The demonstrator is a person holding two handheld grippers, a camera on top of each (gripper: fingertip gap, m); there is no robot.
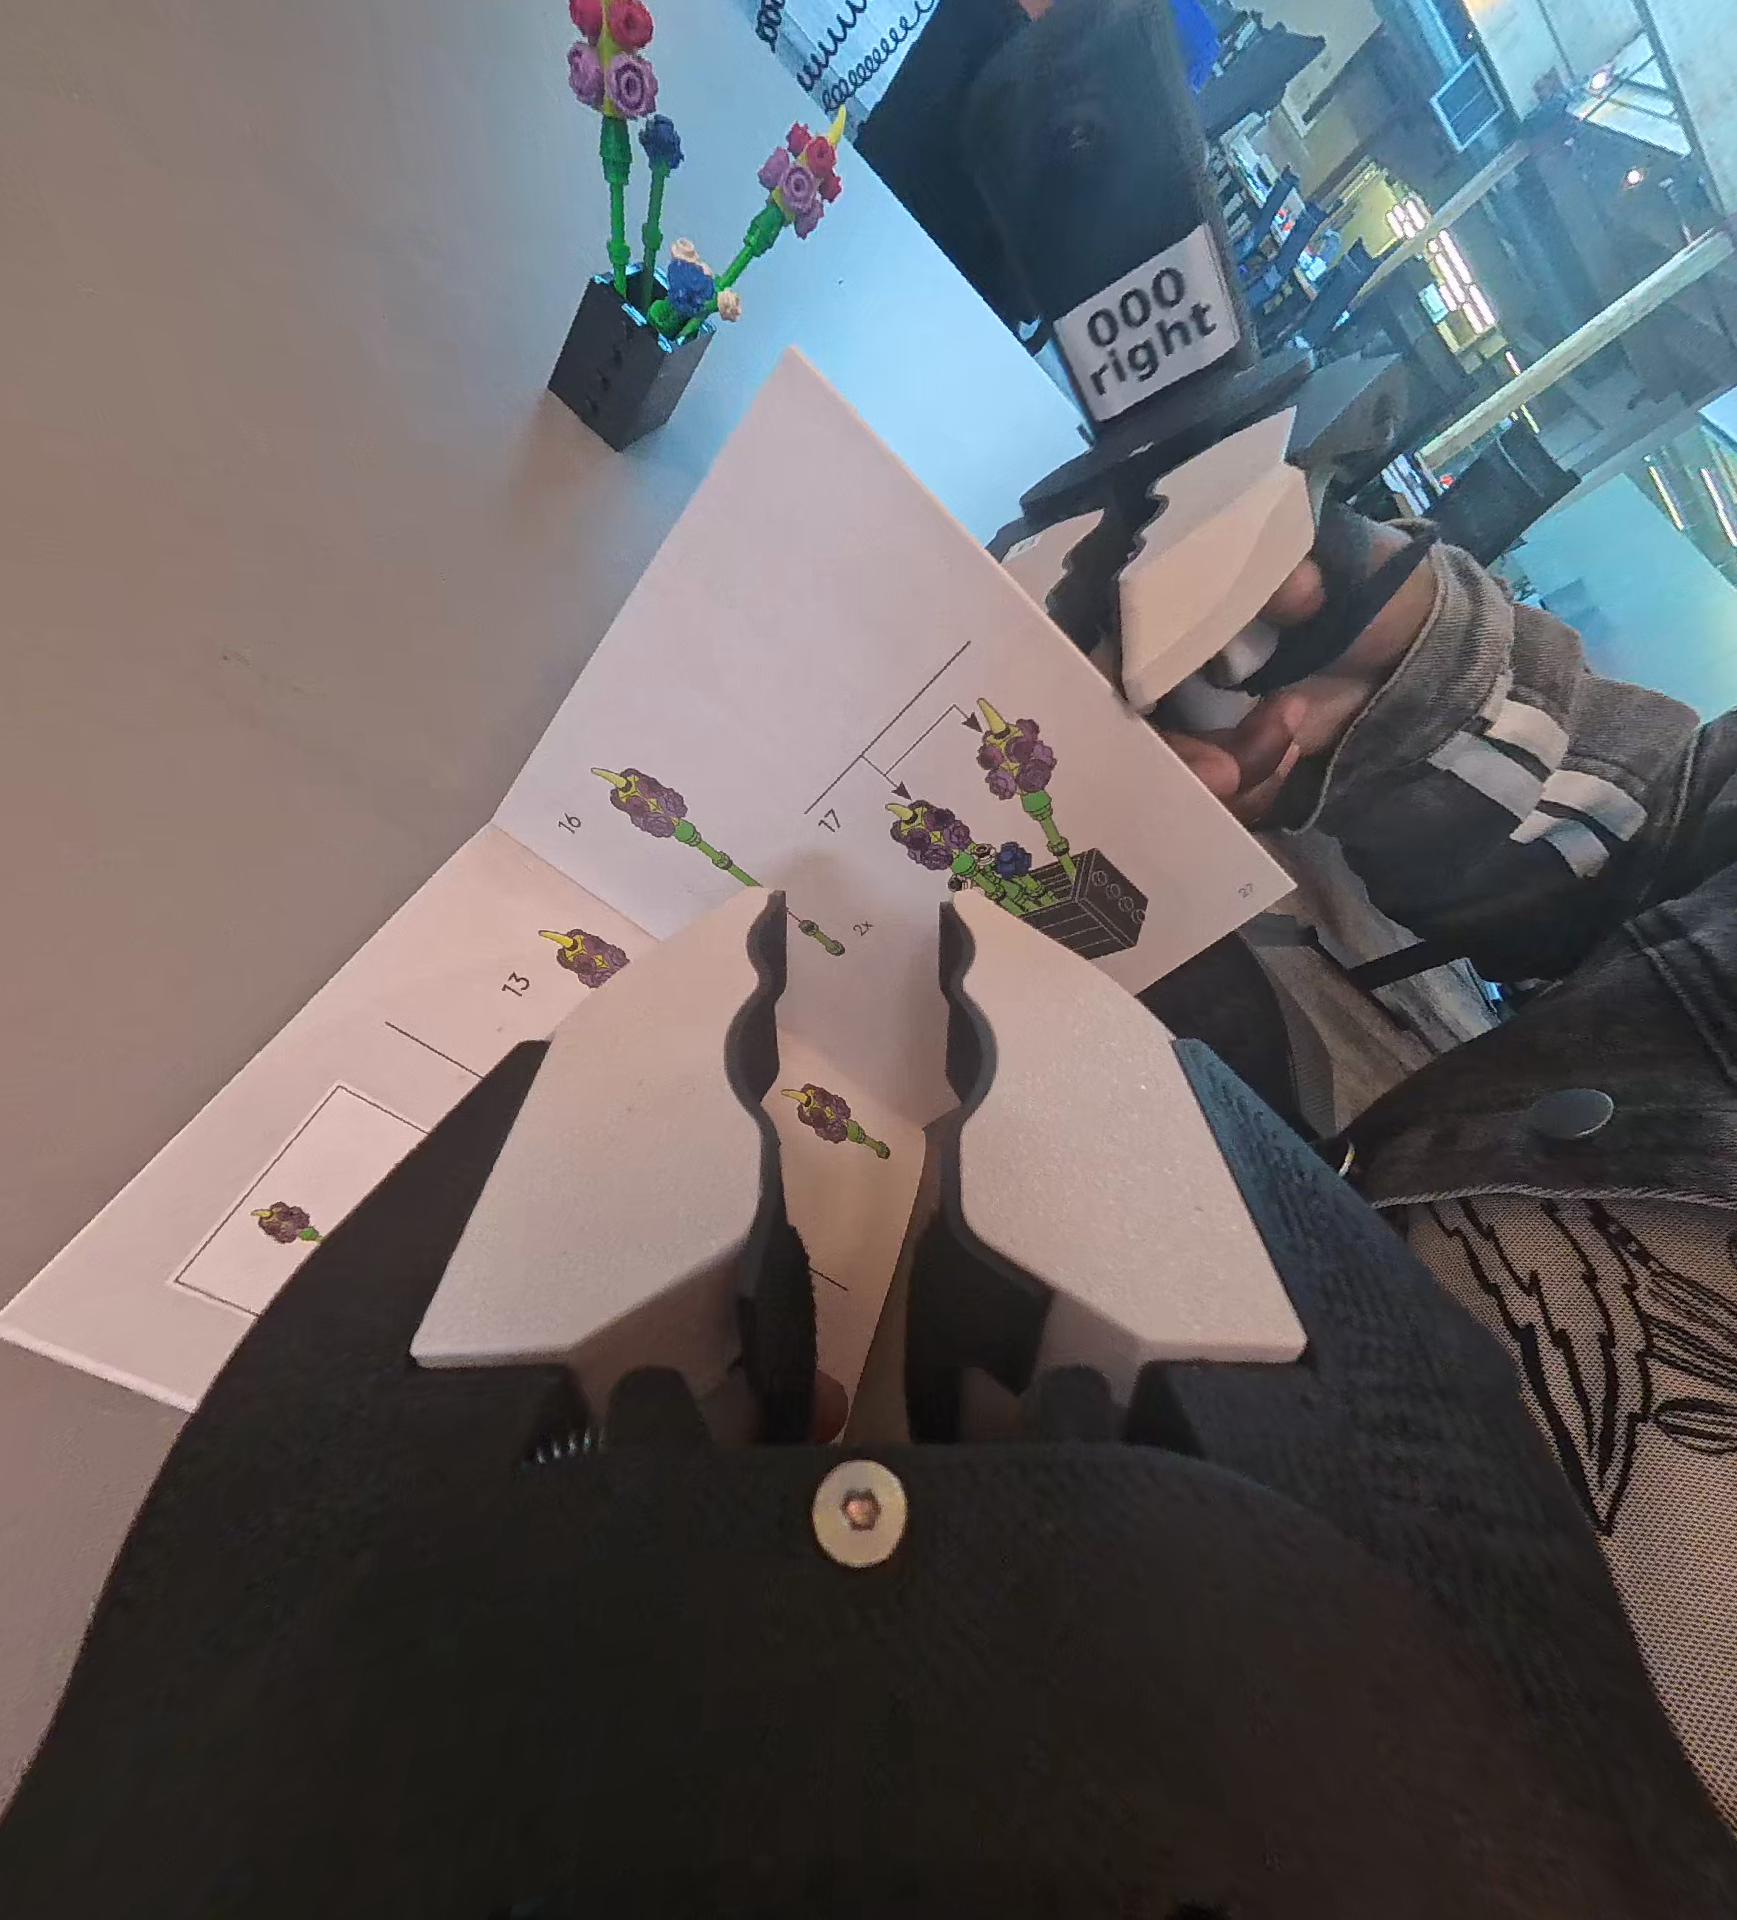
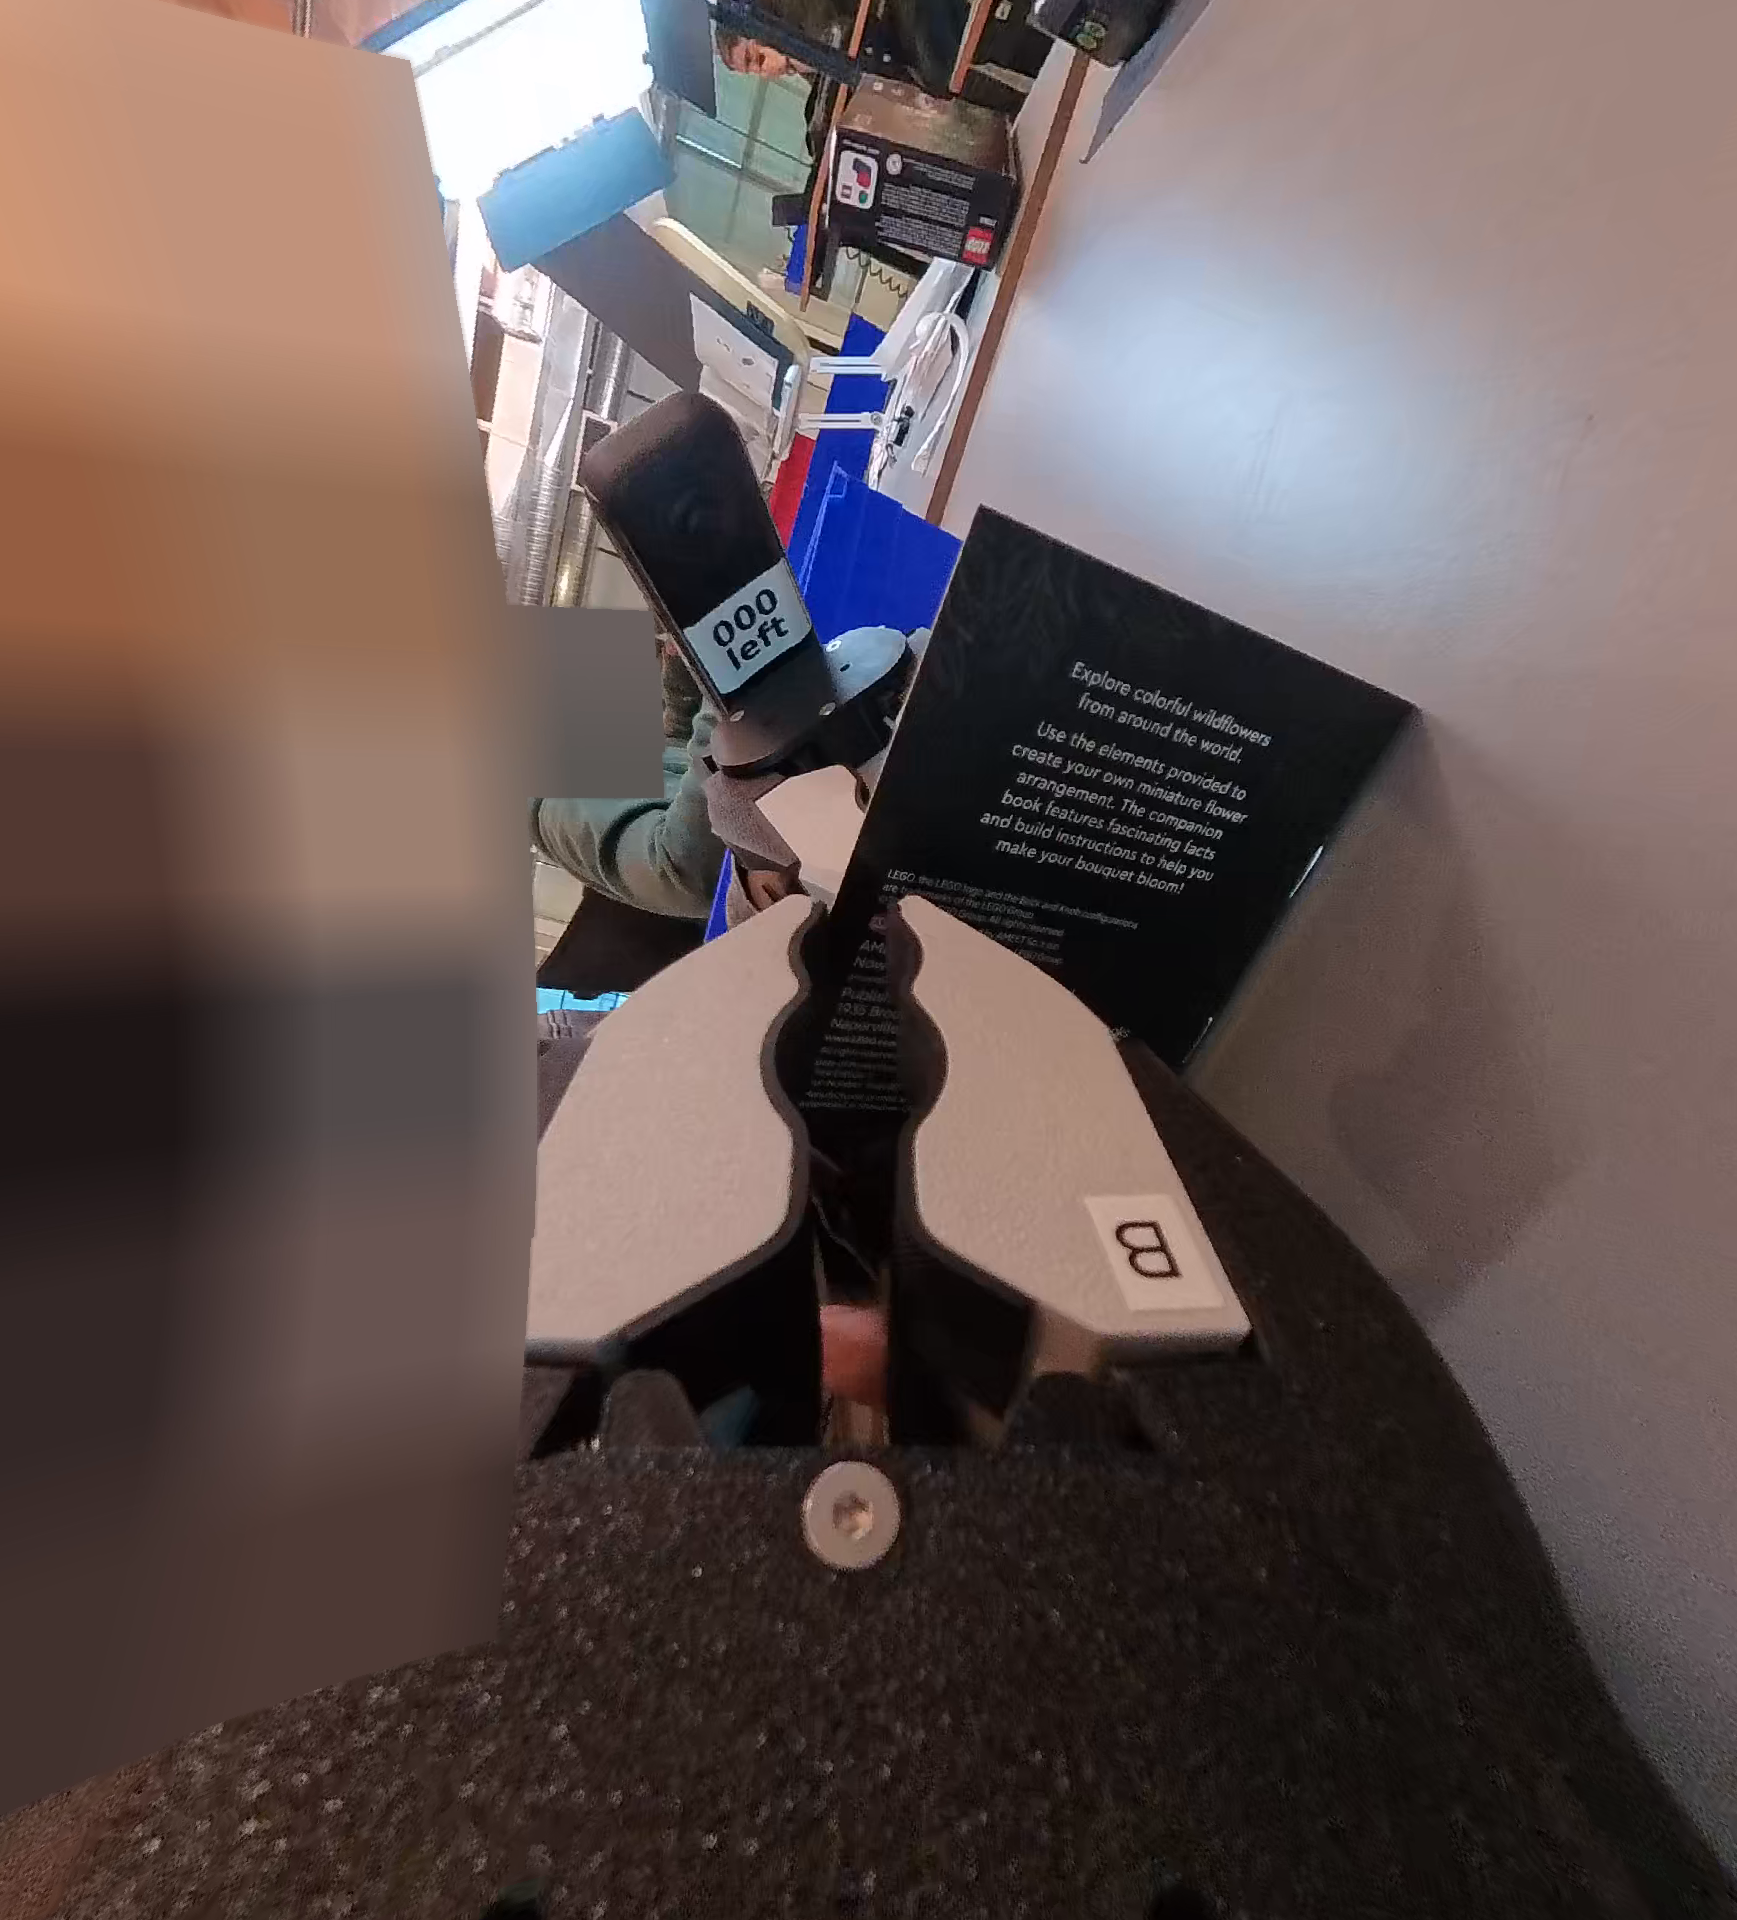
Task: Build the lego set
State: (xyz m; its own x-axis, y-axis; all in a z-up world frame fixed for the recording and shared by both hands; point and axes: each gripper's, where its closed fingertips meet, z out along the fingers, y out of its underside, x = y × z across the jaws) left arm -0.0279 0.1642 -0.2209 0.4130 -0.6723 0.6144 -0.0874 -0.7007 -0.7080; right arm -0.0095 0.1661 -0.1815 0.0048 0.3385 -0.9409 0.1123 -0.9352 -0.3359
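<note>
An open instruction booklet (image 1: 791, 623) lies on the grey table, its right-hand page lifted up. My right gripper (image 1: 1118, 623) is shut on that page's outer edge. In the right wrist view its fingers (image 2: 862, 904) pinch the booklet's black back cover (image 2: 1134, 790). My left gripper (image 1: 862, 914) is open and hovers over the booklet near its spine, with a white page showing in the gap between its fingers. It also shows in the right wrist view (image 2: 812, 821), behind the cover. A built Lego bouquet in a black pot (image 1: 635, 353) stands beyond the booklet.
The grey table (image 1: 220, 520) stretches left of the booklet. A person's dark jacket sleeve (image 1: 1466, 748) is at the right, behind the right gripper. A black Lego box (image 2: 921, 197) and a blue bin (image 2: 874, 551) stand far off beyond the table.
</note>
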